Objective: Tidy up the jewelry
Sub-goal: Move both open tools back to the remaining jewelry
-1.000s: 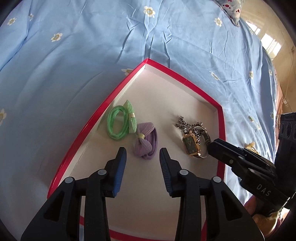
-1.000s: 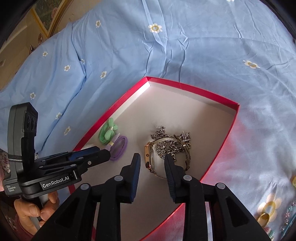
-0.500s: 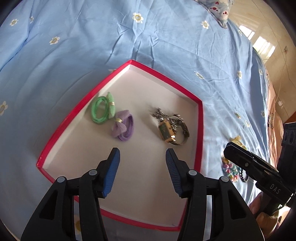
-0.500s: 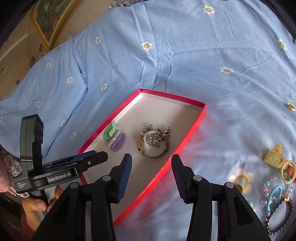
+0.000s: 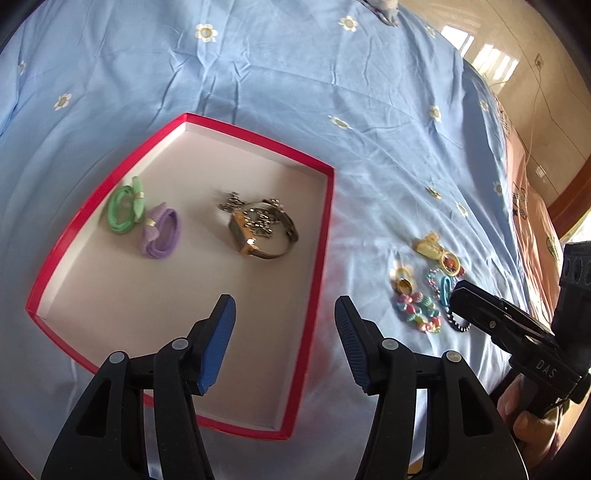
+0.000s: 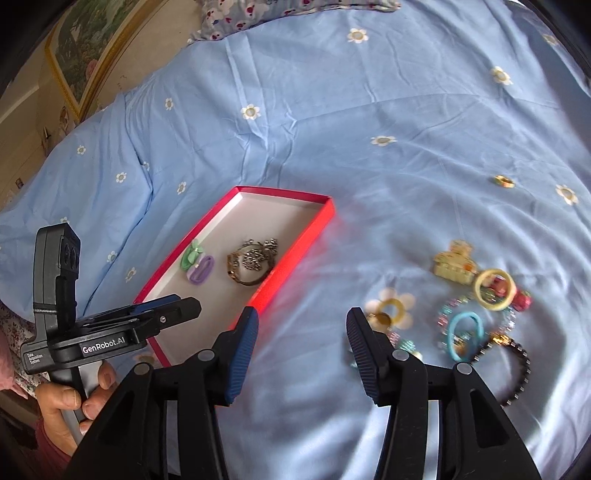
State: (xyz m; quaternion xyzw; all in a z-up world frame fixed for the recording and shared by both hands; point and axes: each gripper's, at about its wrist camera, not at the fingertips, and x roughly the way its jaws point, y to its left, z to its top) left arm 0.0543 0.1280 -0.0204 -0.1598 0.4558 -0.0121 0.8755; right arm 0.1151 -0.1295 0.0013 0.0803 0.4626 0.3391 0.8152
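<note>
A red-rimmed box (image 5: pixel 320 236) (image 6: pixel 295 254) lies on the blue bedspread. In it are a green hair tie (image 5: pixel 123 209), a purple hair tie (image 5: pixel 162 236) and a gold watch with a silver chain (image 5: pixel 258 229) (image 6: pixel 253 264). My left gripper (image 5: pixel 282 339) is open and empty above the box's near right part. My right gripper (image 6: pixel 301 350) is open and empty over the bedspread, between the box and a pile of loose jewelry (image 6: pixel 465 314) (image 5: pixel 424 291) at the right.
The pile holds a cream hair claw (image 6: pixel 452 264), a yellow ring (image 6: pixel 495 288), a blue clip (image 6: pixel 465 336), a black bead bracelet (image 6: pixel 517 369) and a flower piece (image 6: pixel 391 308). A small gold ring (image 6: pixel 504 181) lies apart, farther back. A pillow (image 6: pixel 288 11) is at the far edge.
Both grippers have pulled back from the box and opened wider. The right gripper has swung right toward the loose pile. The watch now lies free in the box.
</note>
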